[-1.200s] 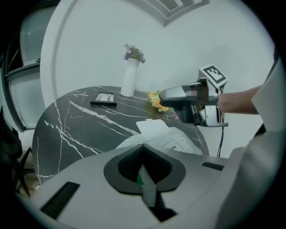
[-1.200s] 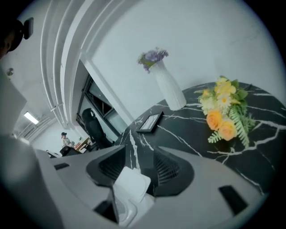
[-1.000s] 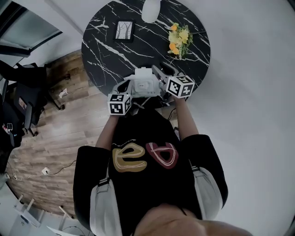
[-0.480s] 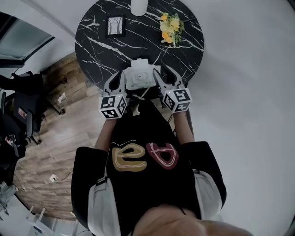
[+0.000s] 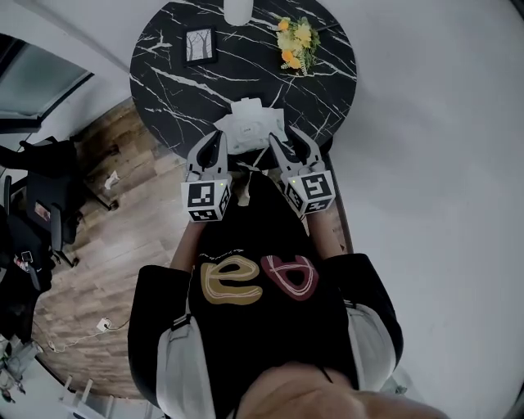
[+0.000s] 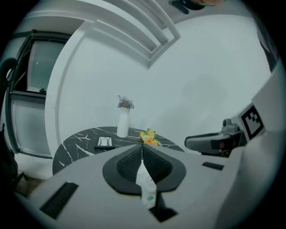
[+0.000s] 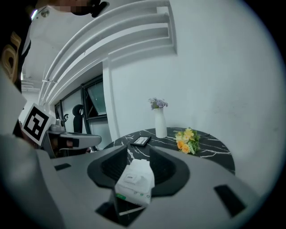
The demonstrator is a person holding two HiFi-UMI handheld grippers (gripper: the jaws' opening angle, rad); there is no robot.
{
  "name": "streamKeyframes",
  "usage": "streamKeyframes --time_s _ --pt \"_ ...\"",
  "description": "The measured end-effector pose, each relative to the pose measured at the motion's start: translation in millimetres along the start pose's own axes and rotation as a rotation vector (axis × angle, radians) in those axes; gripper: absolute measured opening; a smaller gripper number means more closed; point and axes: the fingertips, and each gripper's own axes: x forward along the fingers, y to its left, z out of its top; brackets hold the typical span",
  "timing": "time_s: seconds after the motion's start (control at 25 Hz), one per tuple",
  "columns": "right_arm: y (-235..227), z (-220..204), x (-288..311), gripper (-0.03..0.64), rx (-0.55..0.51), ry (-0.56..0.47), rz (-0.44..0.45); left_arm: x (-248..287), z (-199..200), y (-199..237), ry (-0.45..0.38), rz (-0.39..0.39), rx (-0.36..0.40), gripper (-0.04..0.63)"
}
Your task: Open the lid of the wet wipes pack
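The white wet wipes pack [image 5: 248, 123] hangs over the near edge of the round black marble table [image 5: 180, 82], between my two grippers. My left gripper [image 5: 214, 137] is shut on the pack's left near side. In the left gripper view only a thin strip of the pack [image 6: 146, 181] shows between the almost closed jaws of the left gripper [image 6: 142, 161]. My right gripper [image 5: 282, 137] is at the pack's right side and its jaws are closing. In the right gripper view the pack [image 7: 134, 179], lid label up, lies between the pads of the right gripper [image 7: 136, 154], with a dark gap on its left.
On the table's far side stand a white vase [image 5: 238, 10], a bunch of yellow and orange flowers [image 5: 295, 37] and a small picture frame [image 5: 199, 45]. A dark chair [image 5: 41, 213] stands on the wooden floor at the left. White walls lie beyond.
Both grippers have come up and back toward the person, with the pack rising in the left one. The right gripper has swung in so that its jaws flank the pack.
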Motion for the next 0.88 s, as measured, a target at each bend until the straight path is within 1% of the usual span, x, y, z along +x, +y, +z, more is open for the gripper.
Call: streamKeyframes --time_s 0.24,0.52,0.88 --pt "15.5 -6.1 -3.9 0.092 -0.018 0.008 -0.003 -6.5 4.2 -5.3 -0.02 -0.025 0.007 0.018" --pt "23.8 -4.1 -3.2 0.031 -0.035 -0.002 -0.017 -13.4 1.6 -10.0 -0.015 -0.045 0.012 0.018" --pt "33.6 -7.0 3.0 0.012 -0.063 0.001 -0.032 -17.5 -5.6 -10.1 0.007 -0.077 0.01 0.018"
